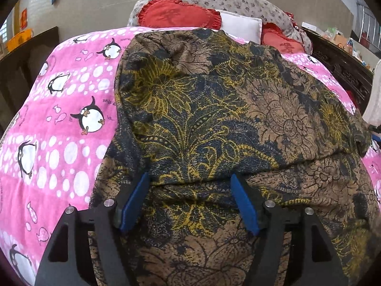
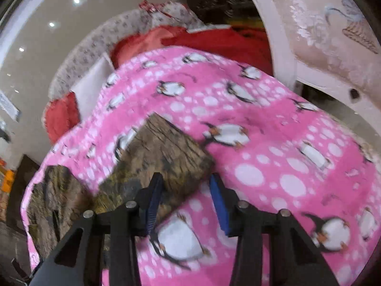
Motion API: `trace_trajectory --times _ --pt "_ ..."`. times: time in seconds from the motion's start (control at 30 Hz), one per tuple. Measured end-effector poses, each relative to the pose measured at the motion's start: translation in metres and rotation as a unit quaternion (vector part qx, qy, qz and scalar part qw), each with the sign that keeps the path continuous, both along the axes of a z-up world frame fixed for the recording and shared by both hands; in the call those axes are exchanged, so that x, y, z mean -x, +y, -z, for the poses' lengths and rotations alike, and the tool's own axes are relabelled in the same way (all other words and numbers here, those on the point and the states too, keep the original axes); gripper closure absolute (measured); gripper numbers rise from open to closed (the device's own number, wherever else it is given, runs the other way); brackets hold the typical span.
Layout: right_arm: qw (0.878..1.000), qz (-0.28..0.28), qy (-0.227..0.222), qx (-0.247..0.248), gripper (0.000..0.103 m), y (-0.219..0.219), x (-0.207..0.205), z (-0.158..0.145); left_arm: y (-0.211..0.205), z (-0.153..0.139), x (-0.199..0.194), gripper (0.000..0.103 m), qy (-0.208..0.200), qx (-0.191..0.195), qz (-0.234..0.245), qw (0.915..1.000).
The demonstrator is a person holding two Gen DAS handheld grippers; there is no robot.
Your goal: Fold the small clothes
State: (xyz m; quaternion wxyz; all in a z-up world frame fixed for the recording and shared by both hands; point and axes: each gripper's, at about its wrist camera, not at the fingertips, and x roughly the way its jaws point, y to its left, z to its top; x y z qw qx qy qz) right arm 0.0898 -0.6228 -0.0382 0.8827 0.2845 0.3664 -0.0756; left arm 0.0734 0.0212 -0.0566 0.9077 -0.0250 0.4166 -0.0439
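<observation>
Hovering with both the left tool (image 1: 190, 178) and right tool (image 2: 184, 178) spread, they risk bunching the floral garment (image 1: 214, 107) on the soft bed (image 1: 59, 119).

Left gripper (image 1: 190, 178): matte black angular arms with triangular cutouts, silver round pin heads on top, blue pads (image 1: 135, 201) inside each finger. Right gripper (image 2: 185, 181): same black frame, silver pins, blue pads (image 2: 220, 206).
</observation>
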Motion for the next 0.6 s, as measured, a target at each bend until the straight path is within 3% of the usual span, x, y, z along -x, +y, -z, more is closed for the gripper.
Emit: trace_trajectory --times 0.07,0.2,0.27,0.37,0.5,0.6 --pt "1.0 -0.007 -0.011 -0.004 0.062 0.002 -0.01 0.003 0.0 0.0 0.001 0.051 0.0 0.001 0.0 1.0" --pt "1.0 -0.001 -0.011 0.003 0.092 0.007 -0.023 0.006 -0.001 0.001 -0.002 0.051 0.0 0.002 -0.001 1.0" --pt "1.0 -0.001 -0.02 0.02 0.094 0.013 -0.023 -0.004 -0.001 0.001 -0.002 0.051 0.0 0.002 -0.001 1.0" --pt "0.997 0.022 -0.045 0.05 0.096 0.012 -0.013 -0.036 0.0 0.001 -0.001 0.051 -0.001 0.005 -0.001 1.0" --pt "0.986 0.094 -0.094 0.104 0.096 -0.009 0.023 -0.109 0.001 0.001 0.001 0.051 -0.003 0.009 -0.002 1.0" --pt "0.977 0.104 -0.121 0.145 0.096 -0.007 0.043 -0.158 0.001 0.001 0.002 0.051 -0.003 0.01 -0.002 0.9999"
